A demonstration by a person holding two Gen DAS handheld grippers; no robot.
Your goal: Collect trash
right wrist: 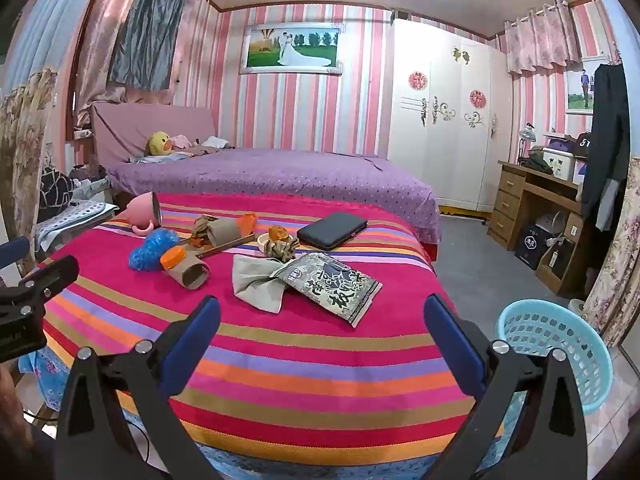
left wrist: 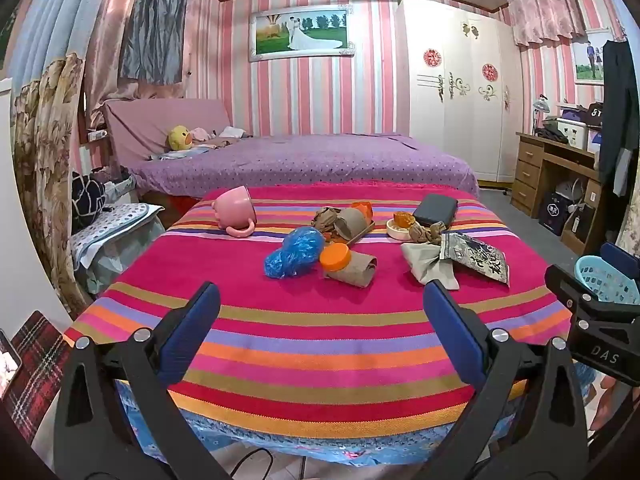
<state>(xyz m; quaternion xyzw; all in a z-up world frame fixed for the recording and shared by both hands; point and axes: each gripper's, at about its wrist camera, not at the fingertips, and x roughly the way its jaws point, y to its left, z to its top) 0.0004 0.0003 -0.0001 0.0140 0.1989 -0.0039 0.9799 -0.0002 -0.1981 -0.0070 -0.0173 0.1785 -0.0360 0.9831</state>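
Note:
Litter lies on a striped cloth over a table (left wrist: 312,320): a crumpled blue plastic bag (left wrist: 294,252), a cardboard tube (left wrist: 354,270) with an orange lid (left wrist: 335,257) on it, a grey napkin (left wrist: 428,266), a printed snack packet (left wrist: 478,258) and brown crumpled paper (left wrist: 332,216). In the right wrist view the packet (right wrist: 332,284) and napkin (right wrist: 258,280) lie just ahead. My left gripper (left wrist: 320,300) is open over the near cloth, nothing between its fingers. My right gripper (right wrist: 322,312) is open too, short of the packet. A light blue basket (right wrist: 560,344) stands right of the table.
A pink cup (left wrist: 234,212) lies tipped at the far left of the table, a dark case (left wrist: 436,208) and a small white dish (left wrist: 400,226) at the far right. A purple bed (left wrist: 300,160) is behind; a wooden desk (left wrist: 556,176) stands at the right wall.

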